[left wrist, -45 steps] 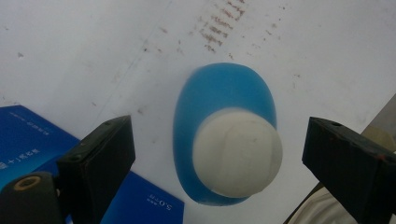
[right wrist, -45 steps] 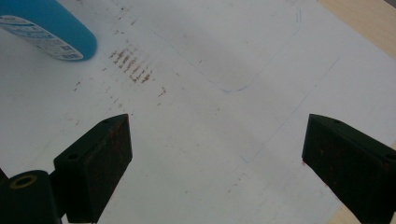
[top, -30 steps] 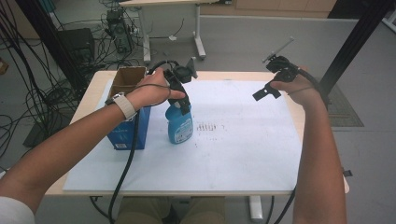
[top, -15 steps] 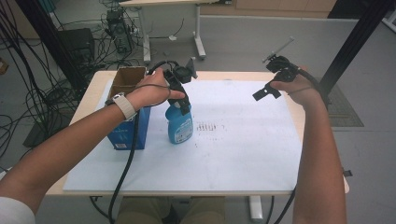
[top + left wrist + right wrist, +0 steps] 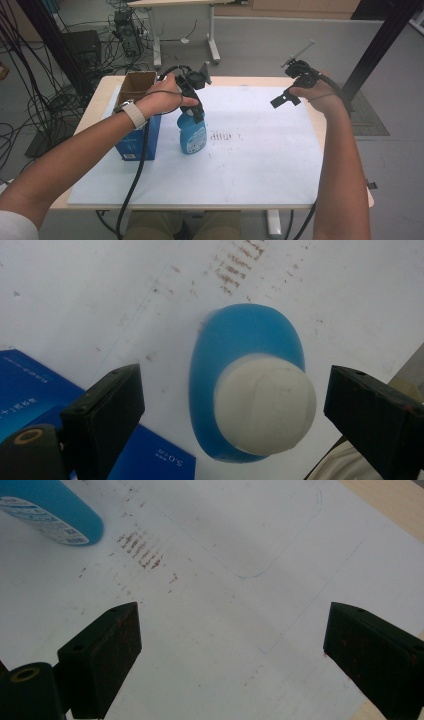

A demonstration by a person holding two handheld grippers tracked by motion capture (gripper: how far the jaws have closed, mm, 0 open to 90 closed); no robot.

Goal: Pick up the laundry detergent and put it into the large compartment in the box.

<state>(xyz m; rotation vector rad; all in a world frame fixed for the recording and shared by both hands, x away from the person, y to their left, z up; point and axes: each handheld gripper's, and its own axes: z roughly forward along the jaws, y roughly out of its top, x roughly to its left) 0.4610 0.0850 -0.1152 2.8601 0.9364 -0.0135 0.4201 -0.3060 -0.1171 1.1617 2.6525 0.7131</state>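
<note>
Hovering spread-jawed straight over the white cap, the left gripper point(image 5: 196, 100) looks lined up to grasp the blue bottle point(image 5: 192, 133), upright beside the blue box point(image 5: 135, 140) at nine o'clock, while the right gripper point(image 5: 290, 87), also spread, waits at two o'clock over the desk point(image 5: 260, 165).

High view looks forward/down over table point(image 5: 260, 200); both gripper views look down close, sharing blue bottle point(image 5: 240, 350) w/ it.

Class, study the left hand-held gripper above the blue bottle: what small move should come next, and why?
Probably lower the left hand-held gripper and close it. Its jaws stand open either side of the blue bottle's white cap, not touching it yet, and the bottle stands upright on the white sheet.
</note>
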